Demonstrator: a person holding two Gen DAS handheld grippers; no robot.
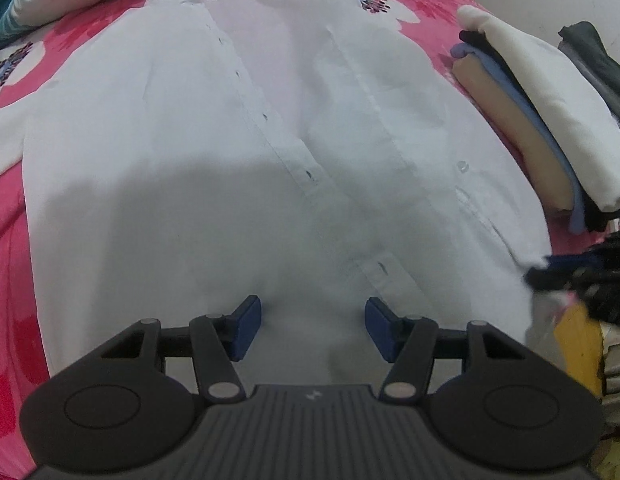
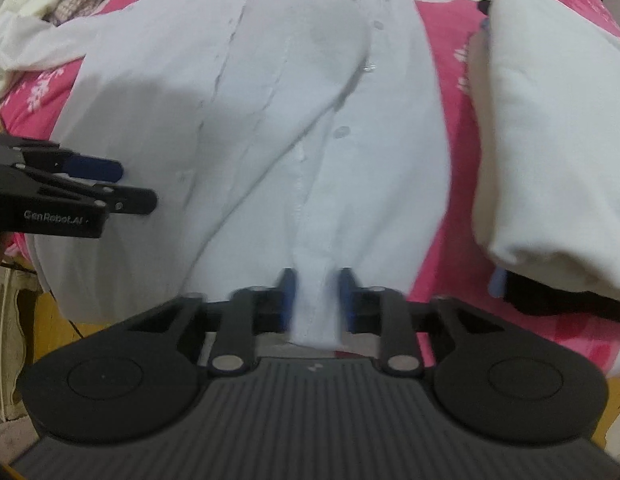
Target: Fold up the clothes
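Right wrist view: your right hand-held gripper (image 2: 313,298) pinches the white shirt (image 2: 270,120) hem, left hand-held gripper (image 1: 310,330) half-open and empty; folded stack (image 1: 542,120) at 2 o'clock done, shirt unfolded.

A white shirt (image 1: 238,152) is spread across the frame on a pink sheet (image 1: 10,240). The left gripper (image 1: 312,330) is held open above its hem, at lower centre. Folded clothes (image 1: 542,120) are stacked at the right.

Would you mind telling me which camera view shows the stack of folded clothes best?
The left wrist view. There the stack of folded clothes lies beside the white shirt with its separate layers showing: white on top, then black, blue and tan. The right wrist view shows mostly the white top piece, cropped at the frame edge, with slivers of blue and black beneath.
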